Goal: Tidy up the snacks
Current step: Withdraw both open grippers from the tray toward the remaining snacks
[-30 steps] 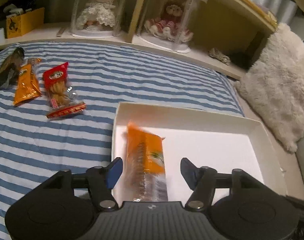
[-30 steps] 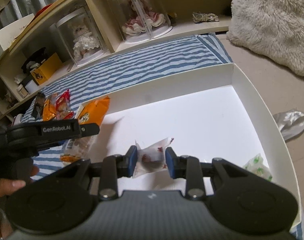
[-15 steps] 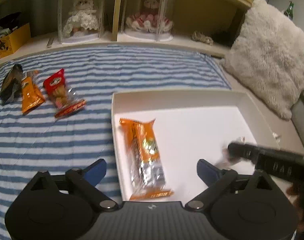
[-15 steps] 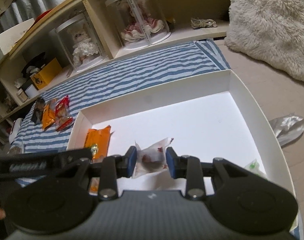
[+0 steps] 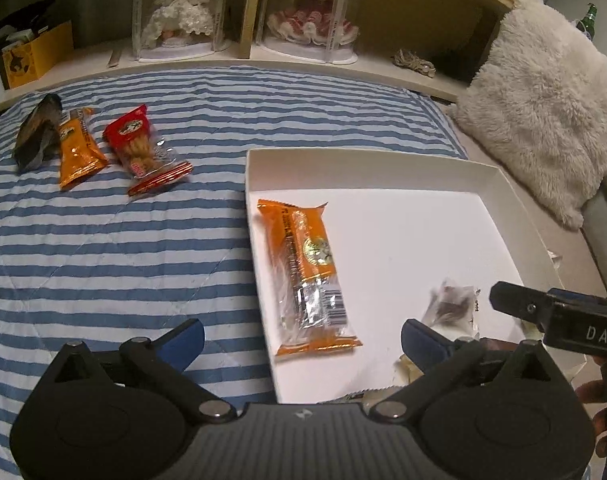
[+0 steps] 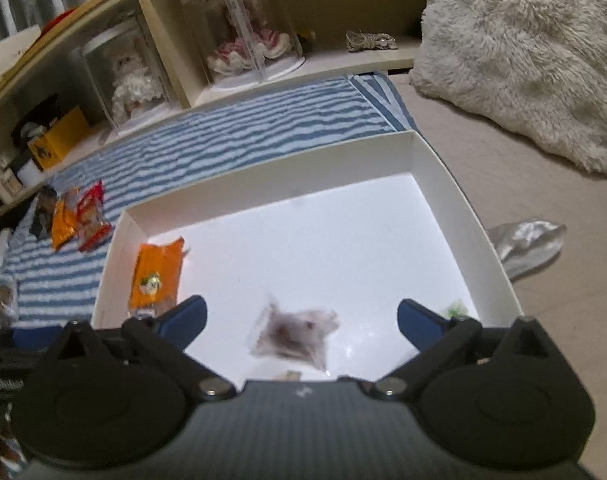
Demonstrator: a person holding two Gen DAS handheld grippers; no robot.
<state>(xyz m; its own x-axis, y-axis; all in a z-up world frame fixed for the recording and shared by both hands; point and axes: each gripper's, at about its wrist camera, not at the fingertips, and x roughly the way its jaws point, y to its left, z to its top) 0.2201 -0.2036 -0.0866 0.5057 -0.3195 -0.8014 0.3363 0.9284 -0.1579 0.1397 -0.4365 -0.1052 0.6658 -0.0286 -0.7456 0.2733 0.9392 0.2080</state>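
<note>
Left gripper (image 5: 302, 338): angled down over the white box's (image 5: 383, 155) left wall; jaws just opened wide, gripping nothing.
Right gripper (image 6: 302, 319): angled down over the box floor; jaws just sprang apart, small clear packet (image 6: 293, 336) loose between them, blurred.
Orange snack pack (image 5: 307, 276): flat by the left wall, long axis running near-to-far.

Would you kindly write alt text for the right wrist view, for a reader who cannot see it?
The open right gripper has just spread its jaws above a small clear snack packet, blurred, inside a white box. An orange snack pack lies at the box's left side. More snacks sit on the striped blanket beyond, below shelves with dolls.
</note>
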